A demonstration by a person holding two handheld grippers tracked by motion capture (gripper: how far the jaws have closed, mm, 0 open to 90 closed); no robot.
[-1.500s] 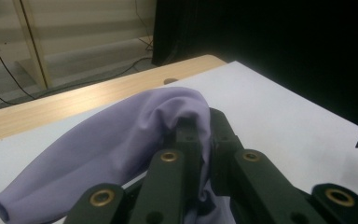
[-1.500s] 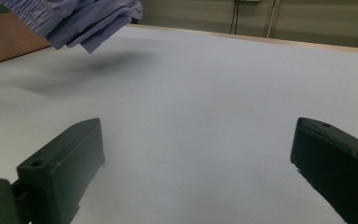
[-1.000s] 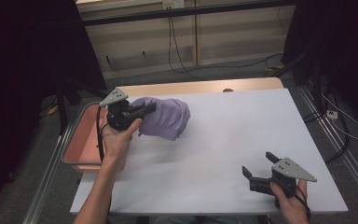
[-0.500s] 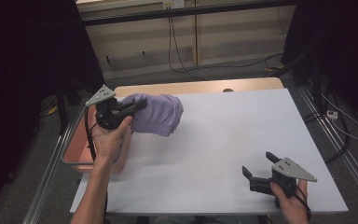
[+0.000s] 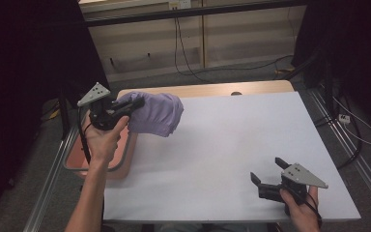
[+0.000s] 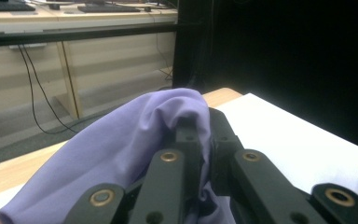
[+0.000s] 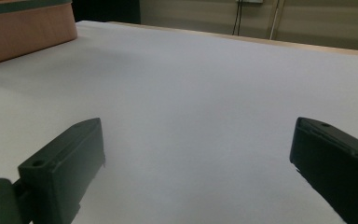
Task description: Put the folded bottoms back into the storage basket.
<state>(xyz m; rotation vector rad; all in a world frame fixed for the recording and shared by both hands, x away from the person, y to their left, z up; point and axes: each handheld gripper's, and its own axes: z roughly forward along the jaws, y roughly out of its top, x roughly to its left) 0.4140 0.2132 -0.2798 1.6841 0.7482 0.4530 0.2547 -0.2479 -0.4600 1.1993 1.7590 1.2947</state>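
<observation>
The left gripper [image 5: 134, 103] is clamped on a purple cloth [image 5: 155, 113], its jaws nearly together with a fold of the fabric pinched between them. In the left gripper view the cloth [image 6: 121, 144] drapes over the jaw tips and bunches down to the left of them. From the high view the cloth hangs from the jaws, clear of the white table [image 5: 222, 159], over the table's far left corner, its bulk billowing out past the jaw tips toward the table's middle. Just below the left hand [image 5: 101, 140] sits a pink tray [image 5: 121, 166] at the table's left edge.

The right gripper [image 5: 266, 175] rests low at the near right corner, well apart from the cloth, its jaws spread wide with nothing between them but bare tabletop [image 7: 191, 93].
</observation>
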